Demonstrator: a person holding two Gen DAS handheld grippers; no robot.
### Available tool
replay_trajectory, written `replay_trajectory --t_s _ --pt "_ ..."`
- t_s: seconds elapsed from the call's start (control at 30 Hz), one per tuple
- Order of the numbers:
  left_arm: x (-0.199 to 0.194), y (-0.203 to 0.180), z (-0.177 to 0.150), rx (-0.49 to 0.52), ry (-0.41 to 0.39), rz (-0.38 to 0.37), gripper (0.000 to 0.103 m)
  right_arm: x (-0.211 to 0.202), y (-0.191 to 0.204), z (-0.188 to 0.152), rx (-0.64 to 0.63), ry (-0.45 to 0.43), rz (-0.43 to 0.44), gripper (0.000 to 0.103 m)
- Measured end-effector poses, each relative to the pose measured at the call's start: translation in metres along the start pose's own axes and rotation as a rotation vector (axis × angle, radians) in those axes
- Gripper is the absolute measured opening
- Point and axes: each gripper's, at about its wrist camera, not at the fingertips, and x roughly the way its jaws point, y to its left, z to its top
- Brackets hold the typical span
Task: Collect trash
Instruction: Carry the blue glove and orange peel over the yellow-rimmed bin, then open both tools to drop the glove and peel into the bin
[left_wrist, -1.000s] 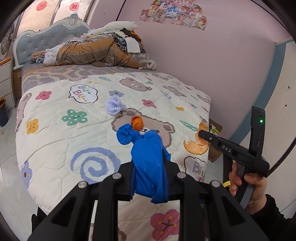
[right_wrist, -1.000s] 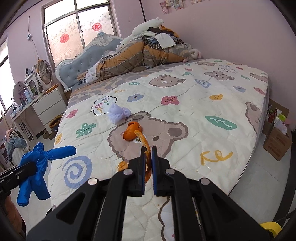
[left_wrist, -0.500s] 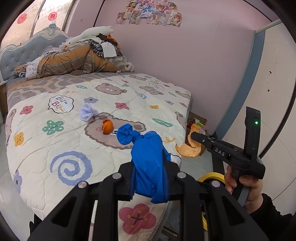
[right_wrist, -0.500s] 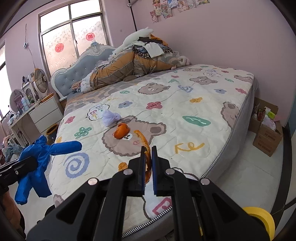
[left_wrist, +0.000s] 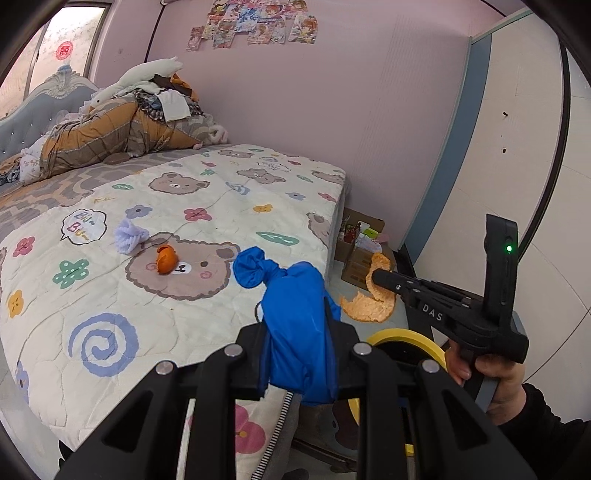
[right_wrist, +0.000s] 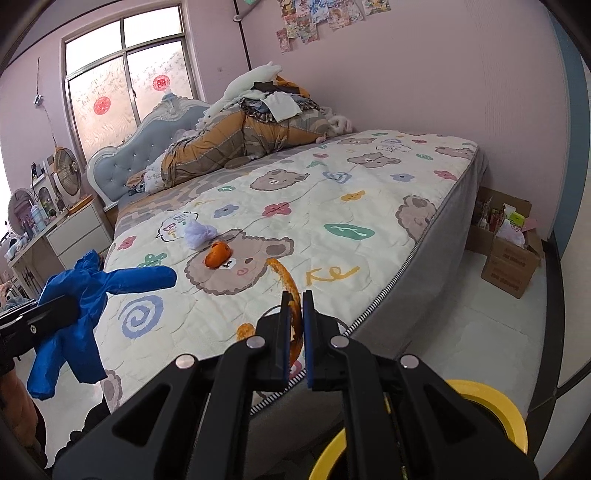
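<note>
Trash is split between our two grippers and the bed. Our left gripper (left_wrist: 297, 332) is clenched on a crumpled blue glove (left_wrist: 295, 314), which bulges out past its fingers and hangs below them. Our right gripper (right_wrist: 295, 325) is pressed shut on a long strip of orange peel (right_wrist: 286, 284); from the left wrist view the same peel curls out of that gripper's tip, pale side showing. Both grippers hang off the foot corner of the bed (right_wrist: 424, 258), over the floor beside it.

Directly below us sits a round container with a yellow rim (right_wrist: 491, 402), which we take to be the bin, though only part of its edge shows and its inside is hidden behind the gripper bodies. Neither piece has been dropped yet.

Two pieces are left on the bear-patterned quilt: another curl of orange peel (left_wrist: 165, 260) lying on a bear's face, and just beyond it, near but apart, a crumpled pale lilac wad (left_wrist: 130, 236) that could be tissue or thin plastic.

We judge the task roughly half done: two items are picked up and held above the likely bin, awaiting release, and two more are still to be fetched from the middle of the bed. A cardboard box (right_wrist: 511, 258) of odds and ends stands by the wall; we cannot tell whether it counts as trash.
</note>
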Motion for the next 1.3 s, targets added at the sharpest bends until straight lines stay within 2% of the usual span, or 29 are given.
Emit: replay_trajectory --t_s 0.43,0.73,1.3 --pt "0.033 -0.055 -0.012 0.090 0.111 -0.126 0.021 -0.050 -0.042 -0.027 0.060 0.003 -0.096 0.006" --pt "0.063 -0.091 -0.026 0.139 0.205 -0.210 0.021 -0.066 -0.074 -0.051 0.101 0.018 -0.173 0.006" --pt "0.102 -0.143 -0.056 0.217 0.313 -0.254 0.021 -0.083 -0.135 -0.088 0.223 0.047 -0.244 0.006"
